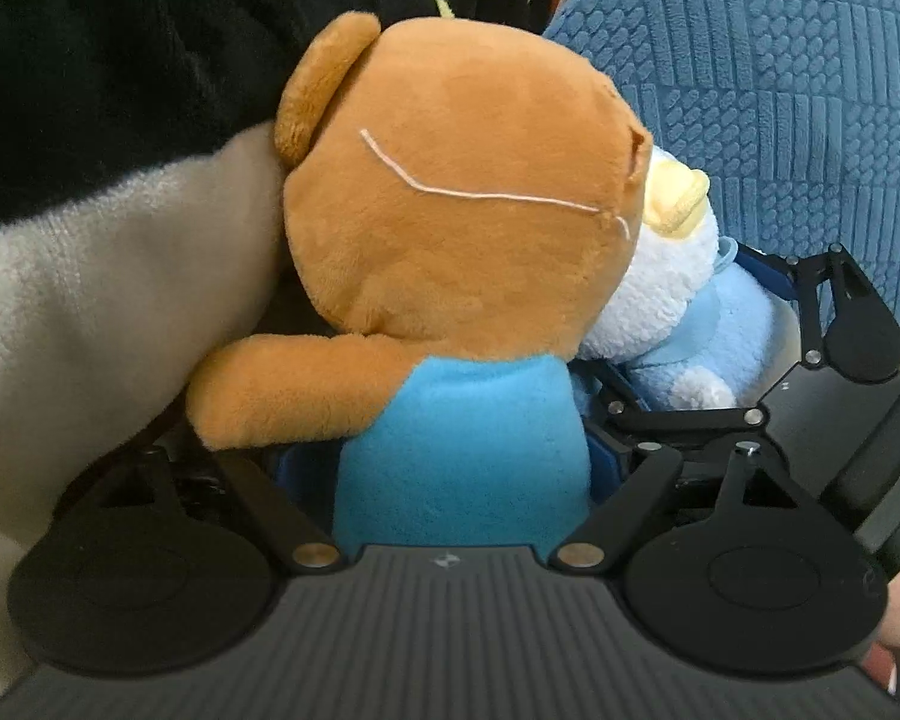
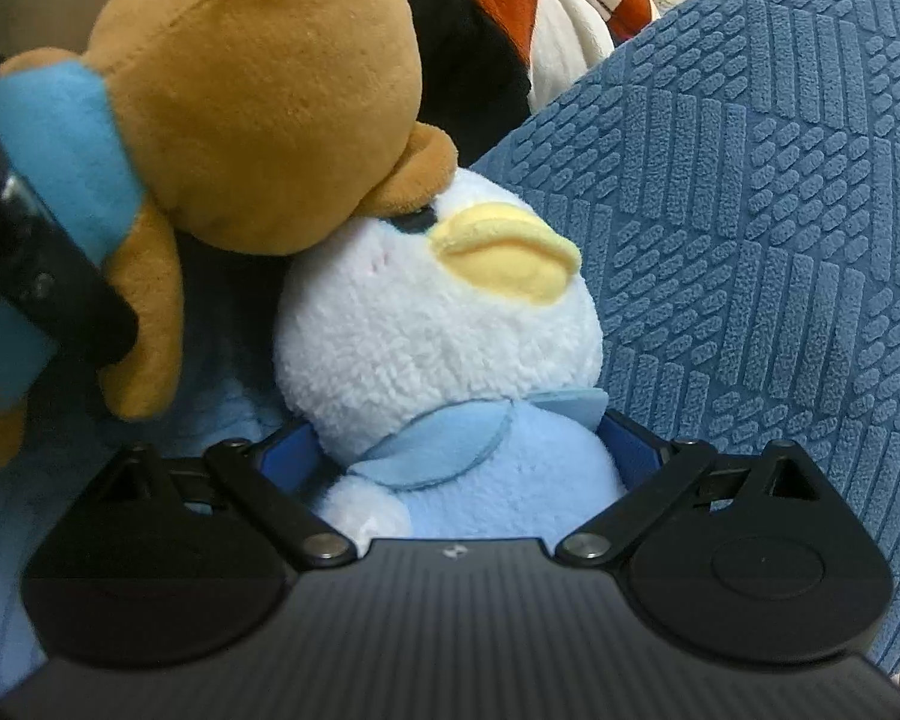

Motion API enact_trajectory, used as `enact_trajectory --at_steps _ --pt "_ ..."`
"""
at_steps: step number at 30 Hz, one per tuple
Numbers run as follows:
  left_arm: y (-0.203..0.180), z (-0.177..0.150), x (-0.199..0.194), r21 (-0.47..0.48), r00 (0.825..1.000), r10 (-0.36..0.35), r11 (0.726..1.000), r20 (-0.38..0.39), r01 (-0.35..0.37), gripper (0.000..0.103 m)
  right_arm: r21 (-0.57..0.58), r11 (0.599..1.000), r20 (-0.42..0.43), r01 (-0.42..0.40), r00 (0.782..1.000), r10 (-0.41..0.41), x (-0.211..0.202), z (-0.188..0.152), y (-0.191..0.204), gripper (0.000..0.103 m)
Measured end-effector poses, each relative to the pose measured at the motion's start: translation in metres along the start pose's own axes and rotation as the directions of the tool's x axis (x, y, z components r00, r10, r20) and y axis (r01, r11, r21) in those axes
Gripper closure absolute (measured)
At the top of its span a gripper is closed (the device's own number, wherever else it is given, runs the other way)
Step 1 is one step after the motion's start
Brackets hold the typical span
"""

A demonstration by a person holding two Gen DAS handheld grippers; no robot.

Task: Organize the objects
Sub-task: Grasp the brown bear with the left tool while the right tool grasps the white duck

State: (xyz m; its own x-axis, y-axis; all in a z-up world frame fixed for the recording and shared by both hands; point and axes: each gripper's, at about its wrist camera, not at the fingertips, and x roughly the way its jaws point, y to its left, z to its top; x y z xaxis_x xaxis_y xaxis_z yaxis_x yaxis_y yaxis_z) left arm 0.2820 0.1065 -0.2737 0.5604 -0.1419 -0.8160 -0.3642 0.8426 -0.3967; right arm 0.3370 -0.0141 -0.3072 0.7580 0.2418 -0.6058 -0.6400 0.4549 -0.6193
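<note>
The brown teddy bear [image 1: 450, 204] in a bright blue shirt sits between the fingers of the left gripper [image 1: 459, 468], which is clamped on its torso; the bear is seen from behind, with a white stitched seam across the back of its head. Its head leans against the white and pale-blue duck plush [image 2: 444, 324], whose yellow bill points up and right. In the right wrist view the bear's ear rests on top of the duck's head, touching it just beside the bill. The right gripper [image 2: 474, 456] grasps the duck around its pale-blue body, just below the collar, with blue finger pads [image 2: 627, 450] pressed against each side.

The 2 toys are held side by side, bear on the left, duck on the right, and the 2 grippers are close together. Behind them on the right is a blue textured cushion [image 2: 750, 210]. To the left of the bear lies a cream and black fleece fabric [image 1: 90, 276], touching its ear and arm. Above, an orange, white and black plush [image 2: 540, 18] shows partly.
</note>
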Motion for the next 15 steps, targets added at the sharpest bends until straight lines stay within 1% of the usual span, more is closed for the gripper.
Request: enact_trajectory --at_steps 1,2,3,4,5,6,9,14,15 --pt "0.0 -0.001 0.0 -0.002 1.0 -0.003 1.0 -0.001 0.003 0.019 -0.005 1.0 -0.001 0.01 1.0 -0.01 0.0 0.0 0.002 0.005" --pt "-0.001 -0.002 0.0 0.0 1.0 -0.005 1.0 0.001 0.005 0.02 -0.007 1.0 -0.003 0.017 1.0 -0.017 -0.001 0.0 0.003 0.008" --pt "-0.001 -0.003 0.0 0.002 1.0 -0.007 1.0 0.002 0.007 0.023 -0.004 1.0 -0.006 0.022 1.0 -0.022 -0.002 0.001 0.003 0.013" --pt "-0.002 -0.003 -0.001 0.007 1.0 -0.017 1.0 0.001 0.017 0.026 0.004 1.0 -0.011 0.024 1.0 -0.024 -0.004 0.002 0.002 0.015" --pt "-0.002 -0.004 -0.003 0.007 1.0 -0.03 1.0 0.002 0.03 0.03 0.02 1.0 -0.017 0.023 1.0 -0.022 -0.007 0.003 0.001 0.019" --pt "-0.001 -0.005 -0.005 0.004 0.999 -0.038 0.999 0.002 0.038 0.032 0.042 0.999 -0.026 0.018 1.0 -0.017 -0.01 0.004 -0.002 0.021" --pt "0.0 -0.009 -0.012 0.008 0.999 -0.054 0.999 0.007 0.054 0.036 0.096 0.995 -0.051 0.01 0.999 -0.005 -0.021 0.005 -0.007 0.024" --pt "-0.005 -0.016 -0.021 0.033 0.997 -0.079 0.996 0.022 0.079 0.036 0.188 0.982 -0.075 -0.002 0.997 0.016 -0.044 0.002 -0.012 0.025" --pt "-0.006 -0.018 -0.024 0.042 0.996 -0.084 0.996 0.025 0.083 0.036 0.221 0.975 -0.085 -0.007 0.996 0.026 -0.051 0.001 -0.014 0.026"
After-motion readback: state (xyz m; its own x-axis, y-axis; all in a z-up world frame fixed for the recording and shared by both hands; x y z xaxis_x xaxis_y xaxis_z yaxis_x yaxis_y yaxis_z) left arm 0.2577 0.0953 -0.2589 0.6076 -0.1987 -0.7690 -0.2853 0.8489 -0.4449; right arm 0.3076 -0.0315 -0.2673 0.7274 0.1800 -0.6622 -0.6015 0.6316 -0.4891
